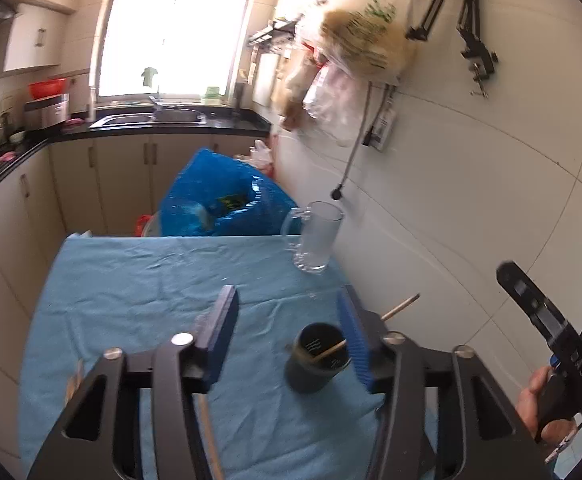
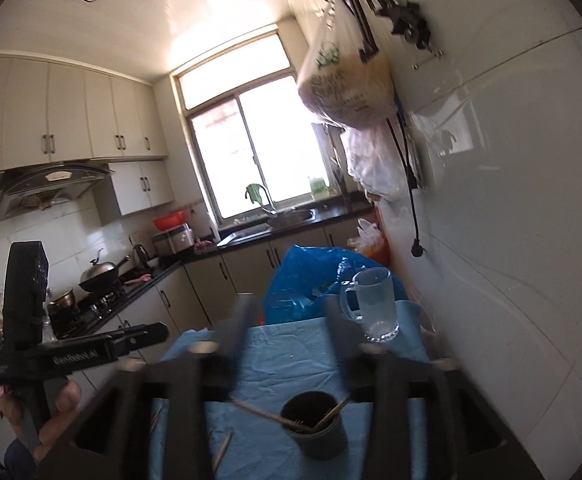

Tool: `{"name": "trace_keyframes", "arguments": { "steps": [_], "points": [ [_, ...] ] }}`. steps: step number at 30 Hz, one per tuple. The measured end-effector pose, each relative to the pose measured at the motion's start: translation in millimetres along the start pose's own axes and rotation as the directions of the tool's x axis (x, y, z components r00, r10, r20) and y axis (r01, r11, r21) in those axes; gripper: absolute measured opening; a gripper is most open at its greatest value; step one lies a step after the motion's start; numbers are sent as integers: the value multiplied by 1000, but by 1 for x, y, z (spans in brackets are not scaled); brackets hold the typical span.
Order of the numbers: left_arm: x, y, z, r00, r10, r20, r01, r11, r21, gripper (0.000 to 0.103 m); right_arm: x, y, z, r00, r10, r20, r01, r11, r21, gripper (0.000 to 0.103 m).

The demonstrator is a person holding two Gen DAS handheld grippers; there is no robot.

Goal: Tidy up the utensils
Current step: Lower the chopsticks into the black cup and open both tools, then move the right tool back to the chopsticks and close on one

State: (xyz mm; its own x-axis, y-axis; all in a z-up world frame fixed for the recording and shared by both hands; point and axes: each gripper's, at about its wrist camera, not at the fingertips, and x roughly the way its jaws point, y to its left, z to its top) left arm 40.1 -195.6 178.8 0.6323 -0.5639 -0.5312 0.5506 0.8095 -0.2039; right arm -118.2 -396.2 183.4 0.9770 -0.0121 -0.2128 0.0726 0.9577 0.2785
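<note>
A dark cup [image 1: 317, 360] [image 2: 315, 426] stands on the blue cloth [image 1: 139, 280] [image 2: 275, 344] with wooden chopsticks [image 1: 401, 307] [image 2: 259, 410] leaning in it. My left gripper [image 1: 287, 312] is open and empty, just above the cup, whose rim lies by the right finger. A loose chopstick [image 1: 209, 432] lies on the cloth under the left gripper; another [image 2: 222, 448] shows in the right wrist view. My right gripper [image 2: 287, 312] is open and empty, raised behind the cup, blurred. An empty glass mug [image 1: 317, 238] [image 2: 373, 304] stands at the cloth's far right.
A blue plastic bag [image 1: 223, 200] [image 2: 311, 280] sits beyond the table. The tiled wall [image 1: 471, 200] runs close along the right, with hanging bags [image 1: 355, 40] [image 2: 347, 80]. Counter, sink [image 1: 151, 118] and stove [image 2: 99, 280] lie behind and left.
</note>
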Motion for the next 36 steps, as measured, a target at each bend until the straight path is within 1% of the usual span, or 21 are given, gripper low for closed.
{"name": "trace_keyframes", "arguments": {
  "steps": [3, 4, 6, 9, 11, 12, 15, 16, 17, 18, 20, 21, 22, 23, 24, 28, 29, 30, 31, 34, 36],
  "points": [
    [-23, 22, -21, 998, 61, 14, -61, 998, -3, 54, 2, 13, -24, 996, 56, -68, -55, 998, 6, 58],
    [-30, 32, -33, 995, 98, 11, -98, 995, -5, 55, 7, 20, -35, 990, 88, -108, -88, 996, 5, 58],
    [-39, 50, -49, 990, 139, 2, -139, 990, -18, 58, 15, 29, -54, 980, 110, -164, -112, 994, -1, 58],
    [-46, 90, -79, 978, 203, -55, -206, 977, -56, 59, 33, 47, -83, 953, 152, -262, -160, 987, -11, 57],
    [-44, 125, -99, 963, 246, -114, -257, 961, -98, 59, 48, 61, -102, 925, 173, -339, -189, 982, -13, 55],
    [-44, 139, -107, 955, 263, -139, -279, 953, -118, 59, 56, 69, -110, 908, 184, -375, -204, 979, -14, 53],
    [-42, 191, -130, 931, 290, -222, -336, 918, -210, 59, 78, 87, -130, 855, 215, -473, -247, 969, -7, 40],
    [-42, 208, -137, 920, 304, -249, -362, 902, -235, 59, 86, 93, -136, 835, 225, -503, -260, 966, 0, 32],
    [-42, 222, -143, 911, 317, -265, -384, 887, -258, 59, 96, 101, -140, 813, 224, -537, -263, 965, 5, 32],
    [-43, 235, -149, 906, 322, -276, -397, 873, -285, 59, 107, 107, -145, 794, 220, -567, -265, 964, 4, 32],
    [-43, 254, -161, 899, 313, -307, -406, 858, -314, 59, 128, 120, -151, 757, 221, -615, -272, 962, 12, 30],
    [-42, 261, -165, 894, 316, -316, -415, 850, -324, 59, 140, 127, -155, 734, 222, -642, -272, 962, 22, 29],
    [-42, 267, -170, 891, 318, -324, -421, 845, -330, 59, 153, 135, -159, 704, 230, -672, -281, 959, 34, 28],
    [-40, 271, -173, 889, 313, -334, -421, 846, -328, 59, 166, 144, -167, 672, 245, -699, -292, 955, 54, 24],
    [-37, 274, -175, 887, 309, -344, -421, 847, -325, 59, 178, 152, -171, 650, 251, -717, -290, 954, 72, 22],
    [-35, 281, -182, 884, 298, -360, -418, 849, -323, 59, 233, 185, -197, 555, 253, -792, -267, 956, 118, 22],
    [-34, 282, -180, 886, 293, -359, -413, 851, -325, 59, 248, 196, -206, 522, 252, -815, -268, 955, 124, 22],
    [-34, 284, -181, 888, 290, -358, -410, 852, -327, 59, 260, 205, -215, 505, 242, -829, -264, 957, 119, 22],
    [-36, 286, -183, 888, 288, -358, -408, 853, -326, 59, 271, 212, -221, 499, 223, -838, -253, 962, 105, 22],
    [-38, 291, -185, 888, 282, -362, -403, 856, -323, 59, 301, 231, -238, 489, 169, -856, -227, 972, 62, 22],
    [-39, 294, -187, 886, 285, -365, -407, 855, -320, 59, 312, 236, -243, 491, 158, -856, -210, 976, 60, 22]
  ]
}}
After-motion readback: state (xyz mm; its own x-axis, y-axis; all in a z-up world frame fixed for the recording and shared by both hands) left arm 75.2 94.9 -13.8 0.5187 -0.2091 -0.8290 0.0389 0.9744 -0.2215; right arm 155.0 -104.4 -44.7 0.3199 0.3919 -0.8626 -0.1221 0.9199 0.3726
